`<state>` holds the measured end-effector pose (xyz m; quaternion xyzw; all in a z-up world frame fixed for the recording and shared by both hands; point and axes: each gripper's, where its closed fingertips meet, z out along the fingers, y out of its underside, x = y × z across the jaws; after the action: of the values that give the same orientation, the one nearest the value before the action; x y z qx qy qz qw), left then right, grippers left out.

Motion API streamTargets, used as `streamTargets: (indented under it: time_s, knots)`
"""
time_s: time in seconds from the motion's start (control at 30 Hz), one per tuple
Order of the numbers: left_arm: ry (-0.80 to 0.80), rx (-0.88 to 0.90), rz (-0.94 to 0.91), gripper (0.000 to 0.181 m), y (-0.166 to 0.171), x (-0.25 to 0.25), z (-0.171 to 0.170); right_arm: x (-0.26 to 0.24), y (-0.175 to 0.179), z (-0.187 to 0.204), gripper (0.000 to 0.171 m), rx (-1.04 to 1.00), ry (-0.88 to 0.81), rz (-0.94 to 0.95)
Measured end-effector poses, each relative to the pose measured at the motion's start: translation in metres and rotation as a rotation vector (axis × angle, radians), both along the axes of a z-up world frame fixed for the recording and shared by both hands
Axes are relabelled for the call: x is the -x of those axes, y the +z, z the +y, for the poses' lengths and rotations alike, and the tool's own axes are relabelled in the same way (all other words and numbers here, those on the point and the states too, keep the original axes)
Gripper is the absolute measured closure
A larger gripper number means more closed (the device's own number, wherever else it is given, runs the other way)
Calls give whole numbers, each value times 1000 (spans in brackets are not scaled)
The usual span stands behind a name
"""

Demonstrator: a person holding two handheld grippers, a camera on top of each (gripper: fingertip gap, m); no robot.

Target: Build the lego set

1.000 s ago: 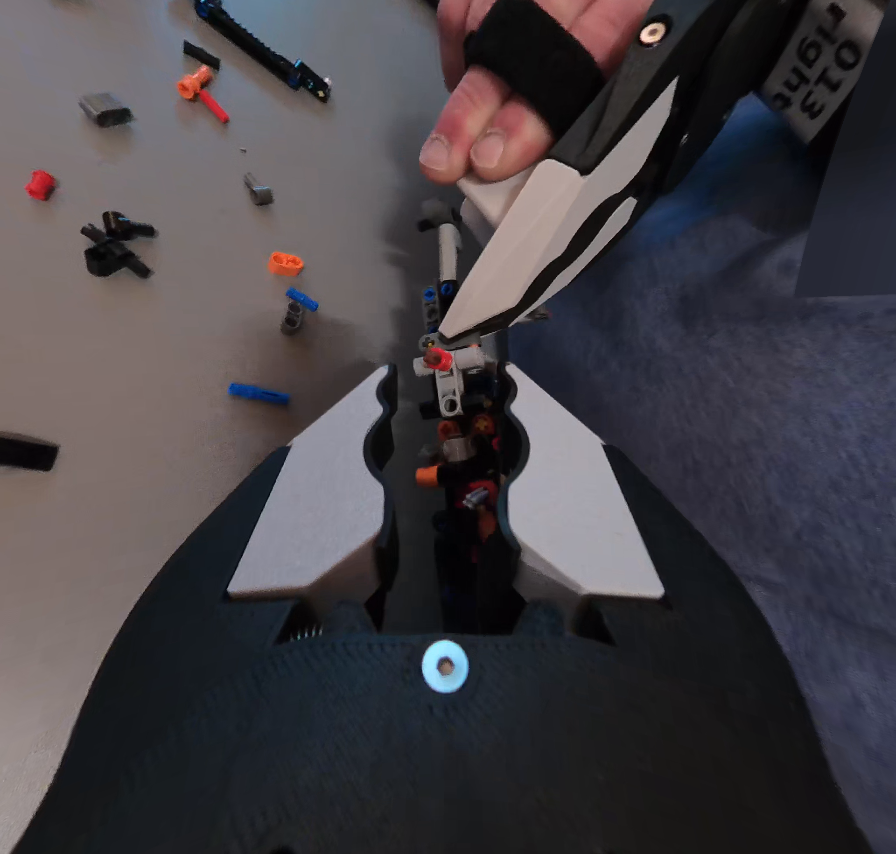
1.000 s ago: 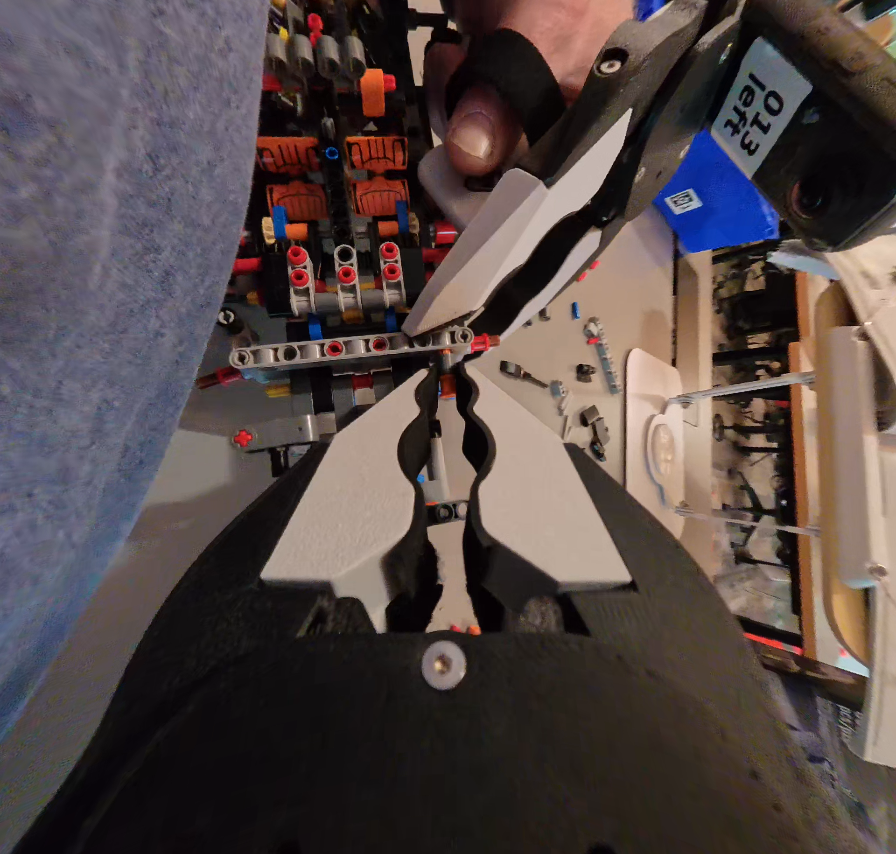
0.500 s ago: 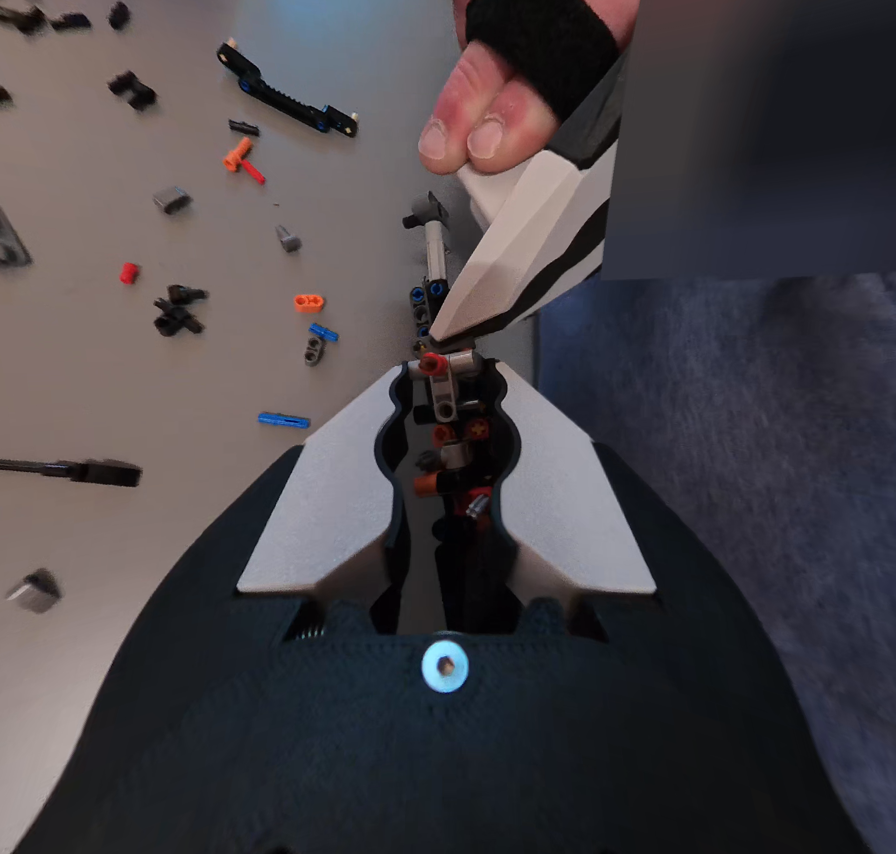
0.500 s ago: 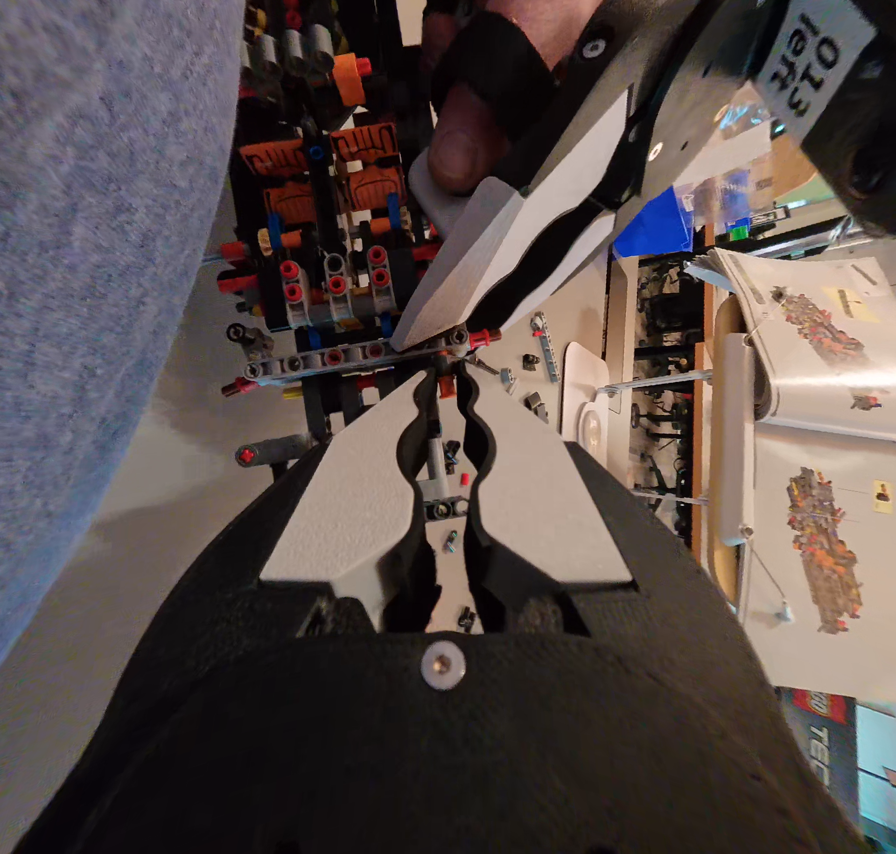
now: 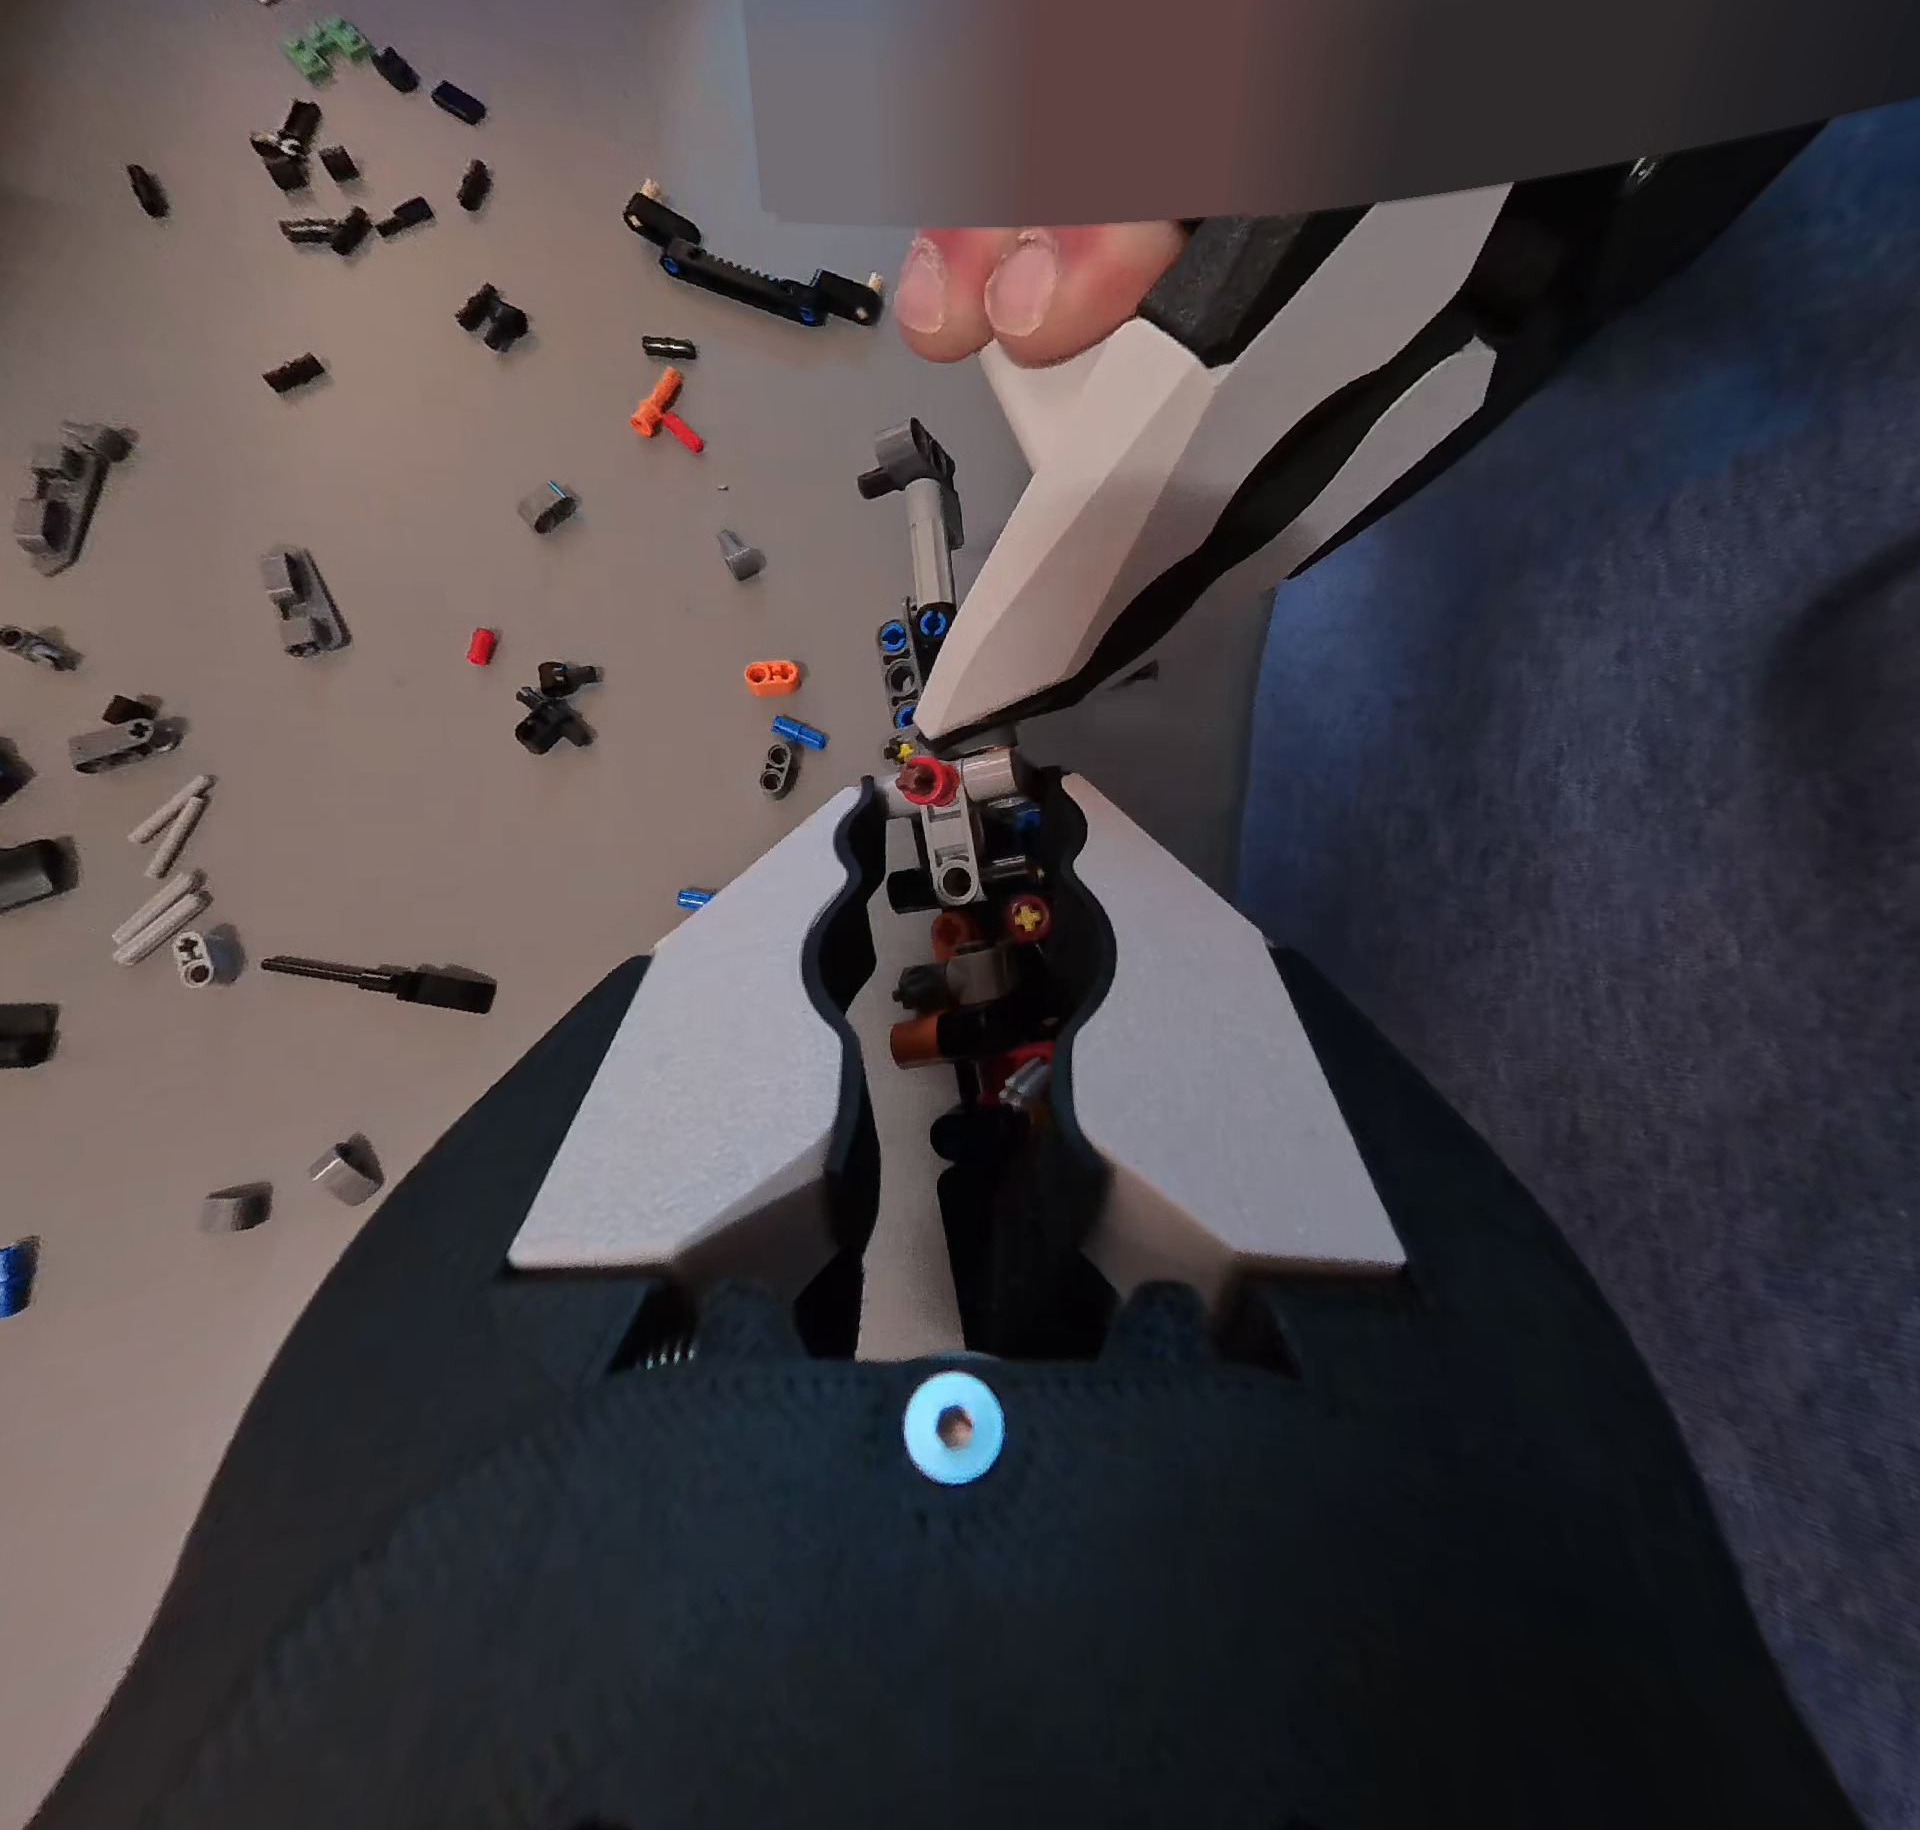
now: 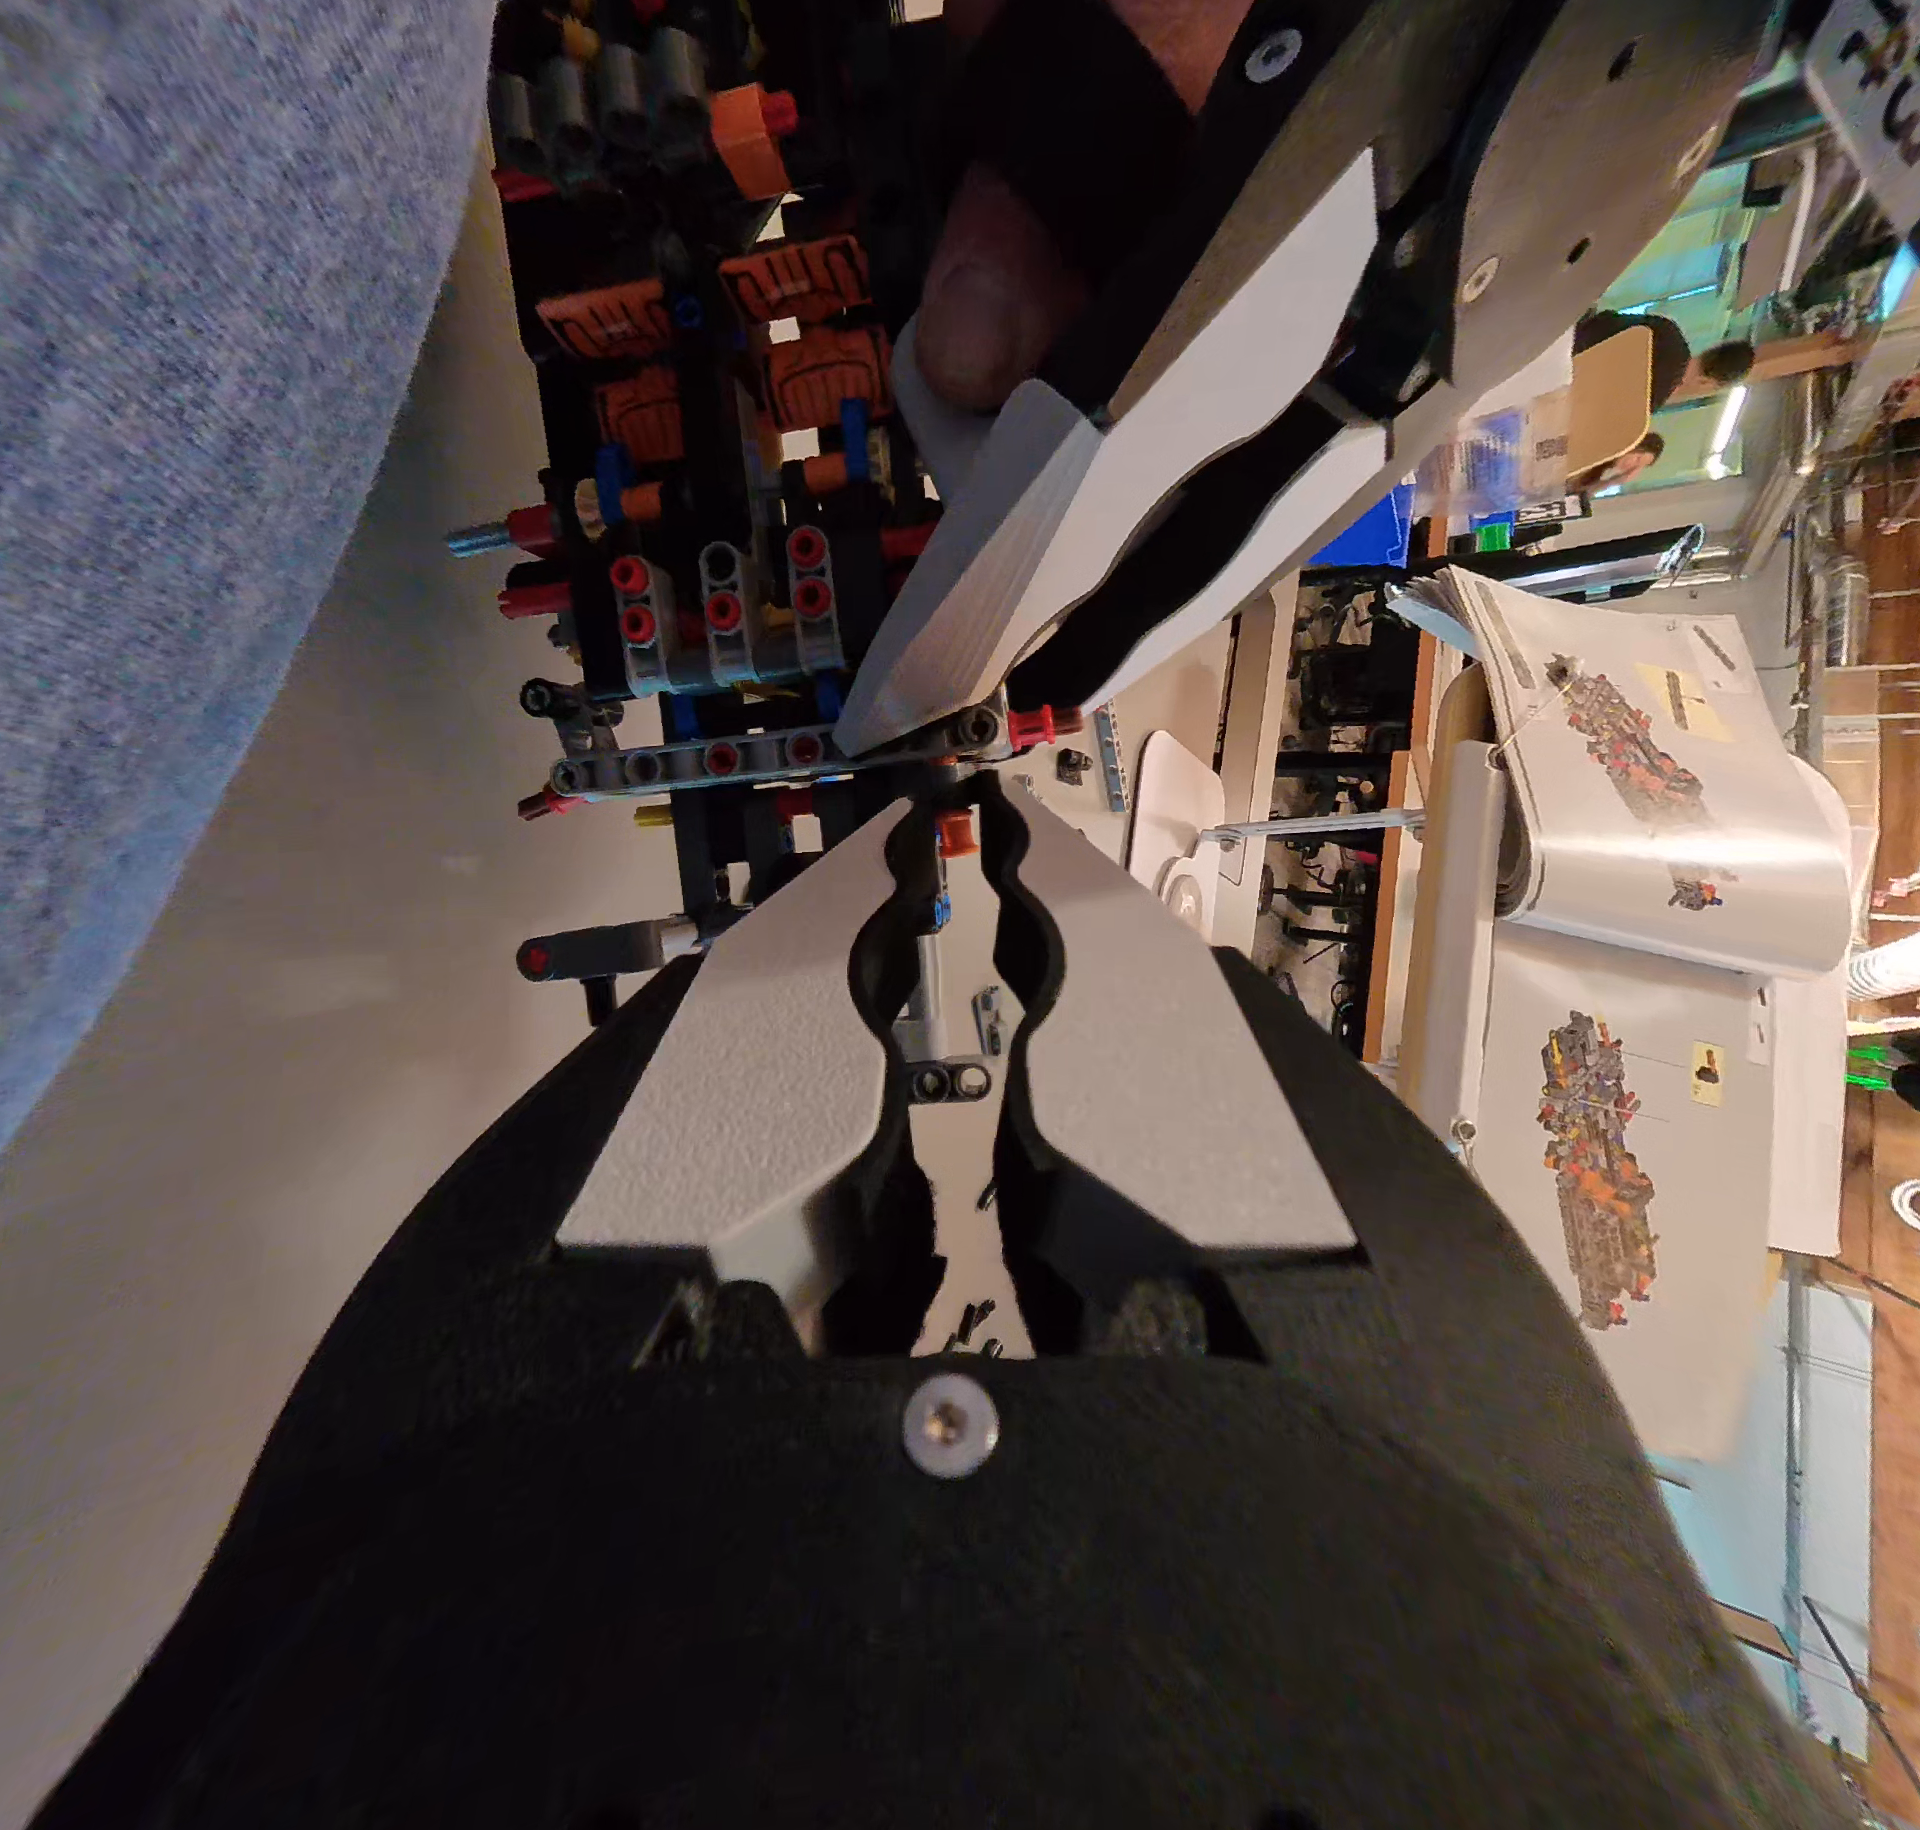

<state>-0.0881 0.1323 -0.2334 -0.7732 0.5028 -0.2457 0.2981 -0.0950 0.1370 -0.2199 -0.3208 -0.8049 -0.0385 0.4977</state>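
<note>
The black, orange and grey studded plastic lego model [image 6: 717,492] is gripped at its near end between the matte grey fingers of the left tool [image 5: 961,793]. Its grey holed beam [image 6: 717,757] is pinched by the right tool [image 6: 951,793], above a smooth beige bench [image 5: 416,585] strewn with small loose pieces [image 5: 551,710].

Left gripper [image 5: 961,793] grips the lego assembly [image 5: 961,907] between closed fingers. Right gripper [image 5: 935,736], tips closed, touches the assembly's far end just ahead. Loose pieces [image 5: 540,710] lie scattered on the table [image 5: 395,554] to its left.
</note>
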Motion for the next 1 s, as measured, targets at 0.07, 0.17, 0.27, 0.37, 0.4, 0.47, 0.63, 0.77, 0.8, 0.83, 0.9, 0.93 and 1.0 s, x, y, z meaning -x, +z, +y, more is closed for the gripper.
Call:
streamTargets:
  time_s: [0.07,0.17,0.27,0.37,0.4,0.47,0.63,0.77,0.8,0.83,0.9,0.93,1.0]
  knots:
    - [4,-24,20,153,-1,0,0,0,0,0,165,1,1,5]
    - [13,-46,48,153,-1,1,1,0,-1,0,165,11,-9,12]
    - [15,-74,89,153,-3,1,1,-1,-5,0,166,29,-7,4]
    - [10,-82,131,154,-6,2,2,-1,-9,1,165,48,-4,-1]
    - [8,-79,139,154,-7,2,2,-1,-10,1,165,61,-3,-2]
    - [4,-92,153,154,-8,3,3,-1,-12,2,165,103,-5,2]
    - [-7,-84,180,154,-10,4,8,-1,-14,7,165,155,-6,16]
    - [3,-48,166,154,-10,6,13,2,-13,12,164,247,9,52]
    - [9,-62,159,154,-9,7,18,4,-12,16,163,275,4,68]
    - [9,-38,151,154,-9,9,21,7,-12,19,161,313,0,78]
    - [-15,43,116,154,-12,10,22,11,-21,30,148,346,-28,51]
    - [-15,70,99,153,-14,12,26,13,-23,33,148,375,-22,45]
    - [-21,146,52,153,-18,15,30,16,-28,41,139,425,-23,14]
